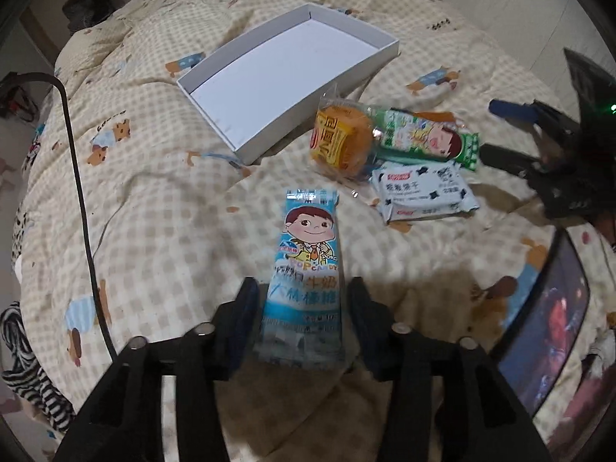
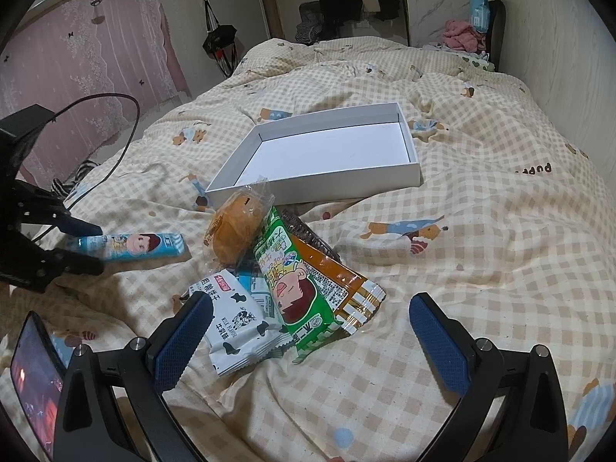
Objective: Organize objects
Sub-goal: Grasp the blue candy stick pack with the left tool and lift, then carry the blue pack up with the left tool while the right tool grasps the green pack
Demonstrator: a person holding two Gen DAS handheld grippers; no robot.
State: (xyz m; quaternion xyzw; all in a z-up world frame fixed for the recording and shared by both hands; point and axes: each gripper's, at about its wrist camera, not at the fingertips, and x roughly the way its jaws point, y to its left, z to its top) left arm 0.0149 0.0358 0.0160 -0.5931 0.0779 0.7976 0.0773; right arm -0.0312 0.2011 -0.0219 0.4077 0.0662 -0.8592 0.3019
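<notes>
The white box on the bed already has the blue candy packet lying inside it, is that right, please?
Not quite. The white box is empty; the blue candy packet lies on the quilt outside it, between the left gripper's open fingers. Both wrist views show it.

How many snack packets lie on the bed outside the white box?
6: blue candy packet between left gripper fingers; bun, green packet, brown packet, milk packet, partly hidden blue one piled together.

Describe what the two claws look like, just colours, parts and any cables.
Both are black angular frames with silver bolt heads at the joints. The right claw has blue textured pads on its fingers. The left claw has darker blue pads too, and a black cable trails across the quilt beside it.
</notes>
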